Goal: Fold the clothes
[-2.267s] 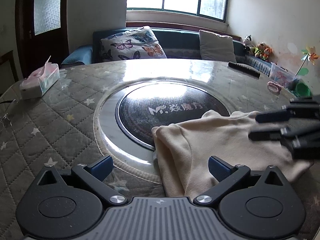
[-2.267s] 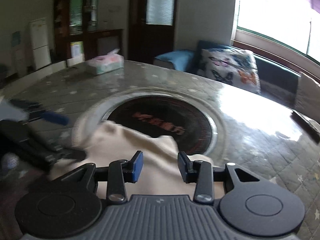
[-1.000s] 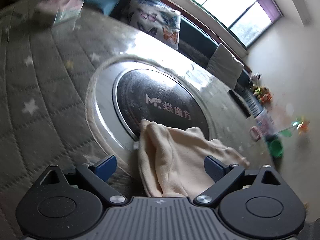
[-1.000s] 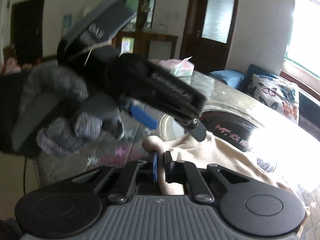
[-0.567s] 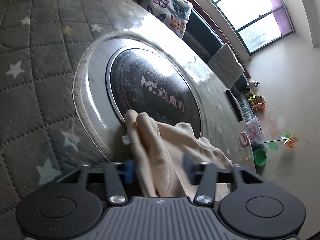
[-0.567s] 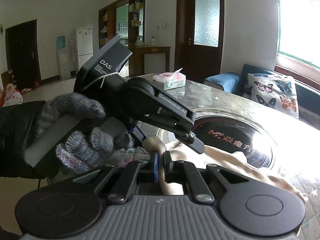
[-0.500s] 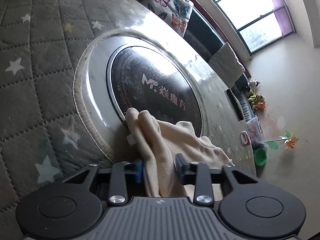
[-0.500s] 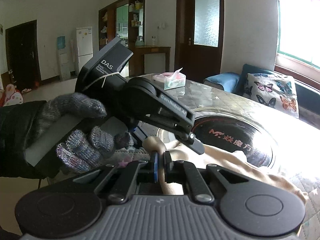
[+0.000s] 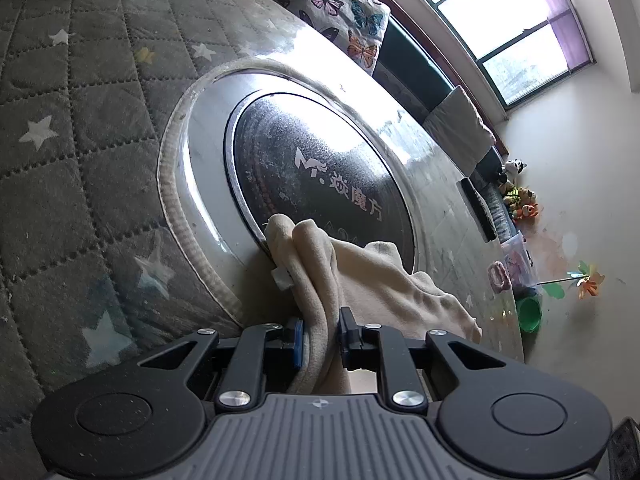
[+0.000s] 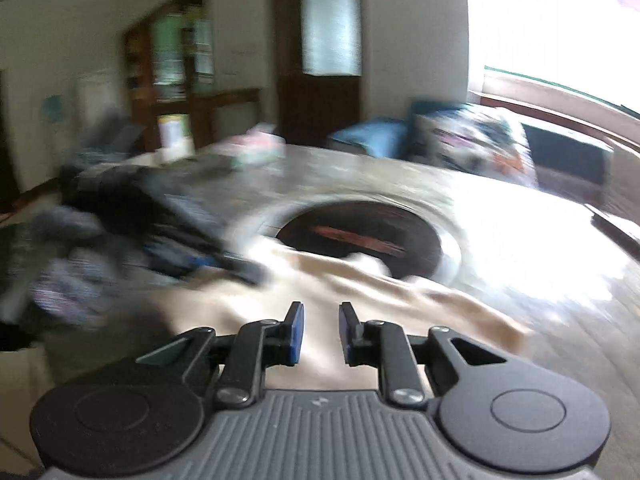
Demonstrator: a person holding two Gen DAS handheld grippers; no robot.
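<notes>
A cream garment (image 9: 360, 280) lies bunched on the round table, over the near edge of the black centre disc (image 9: 320, 184). My left gripper (image 9: 320, 336) is shut on a thick fold of the cream garment at its near left edge. In the blurred right wrist view the garment (image 10: 360, 292) spreads flat ahead. My right gripper (image 10: 320, 332) is open with a narrow gap, empty, just above the cloth. The left gripper and gloved hand (image 10: 132, 232) show as a dark blur at the left.
A quilted star-pattern cover (image 9: 80, 140) covers the table around a metal ring (image 9: 200, 160). A butterfly cushion (image 9: 344, 20) sits on the sofa behind. A remote (image 9: 476, 208), a pink object (image 9: 498, 276) and a green cup (image 9: 530, 312) are at the far right.
My left gripper has closed fully onto the garment fold. My right gripper has let go of the cloth, opened a little and swung away fast, blurring its view.
</notes>
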